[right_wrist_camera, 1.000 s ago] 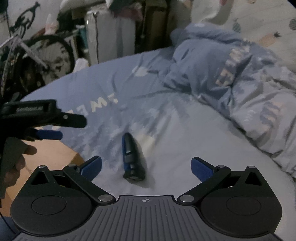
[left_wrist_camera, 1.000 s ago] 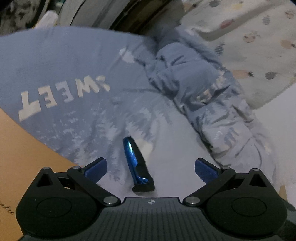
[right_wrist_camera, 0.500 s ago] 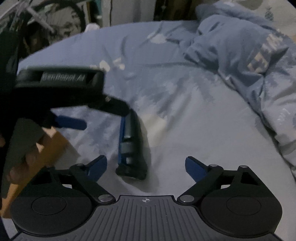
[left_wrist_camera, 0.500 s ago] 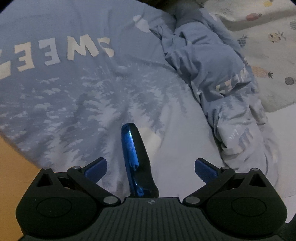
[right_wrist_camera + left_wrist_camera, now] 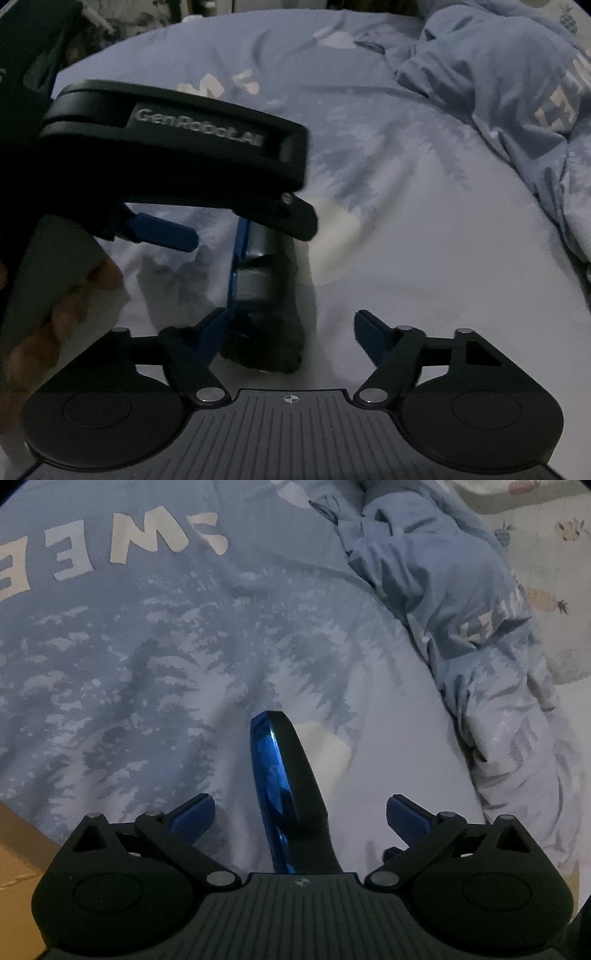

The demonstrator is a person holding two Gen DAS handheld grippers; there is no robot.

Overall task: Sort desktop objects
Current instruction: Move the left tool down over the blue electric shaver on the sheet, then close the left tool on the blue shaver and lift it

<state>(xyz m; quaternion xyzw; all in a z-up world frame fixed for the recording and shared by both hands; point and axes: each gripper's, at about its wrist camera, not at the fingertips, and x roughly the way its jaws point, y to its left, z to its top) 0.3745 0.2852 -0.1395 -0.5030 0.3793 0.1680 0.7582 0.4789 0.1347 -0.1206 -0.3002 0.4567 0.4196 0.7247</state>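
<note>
The left tool (image 5: 297, 814), fingers spread wide, straddles a blue-and-black clip (image 5: 286, 790) lying on printed blue bedding (image 5: 147, 646)

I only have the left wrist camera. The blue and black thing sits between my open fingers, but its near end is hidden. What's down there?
Observer: In the right wrist view the blue and black object ends in a wider black base, lying on the blue printed sheet.
Operator: Where is the right gripper?
Observer: The right gripper is open, low at that base end; the base lies inside its gap, close by its left finger.
Operator: And my gripper from outside?
Observer: The left gripper straddles the object's far half, one finger on each side, not closed on it.
</note>
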